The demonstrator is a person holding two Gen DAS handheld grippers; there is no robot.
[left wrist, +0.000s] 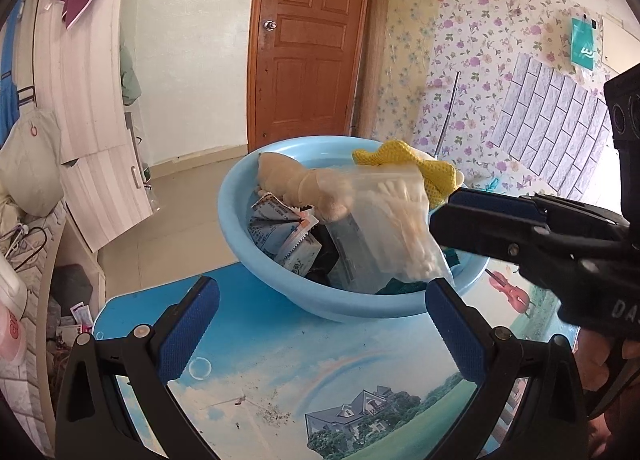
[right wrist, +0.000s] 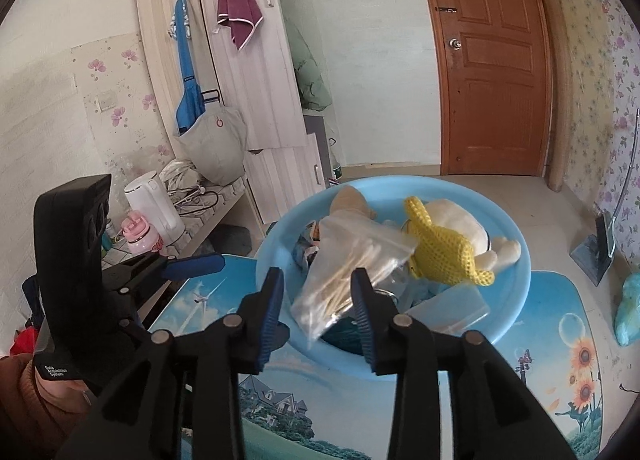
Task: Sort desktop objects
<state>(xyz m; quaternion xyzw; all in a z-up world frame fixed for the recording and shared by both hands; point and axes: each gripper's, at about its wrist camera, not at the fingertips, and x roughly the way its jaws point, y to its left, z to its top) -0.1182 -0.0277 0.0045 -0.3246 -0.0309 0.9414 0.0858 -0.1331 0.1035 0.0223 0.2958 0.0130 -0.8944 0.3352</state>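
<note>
A light-blue basin stands on the picture-printed table. It holds a beige plush toy, a yellow knitted piece, a white plush, crumpled cartons and a clear box. My right gripper is shut on a clear bag of cotton swabs, tilted over the basin's near side. My left gripper is wide open in front of the basin, holding nothing.
Left of the table a low shelf carries a white kettle and a pink bottle. Behind are a wardrobe and a brown door. A dustpan and a teal bag lie on the floor at right.
</note>
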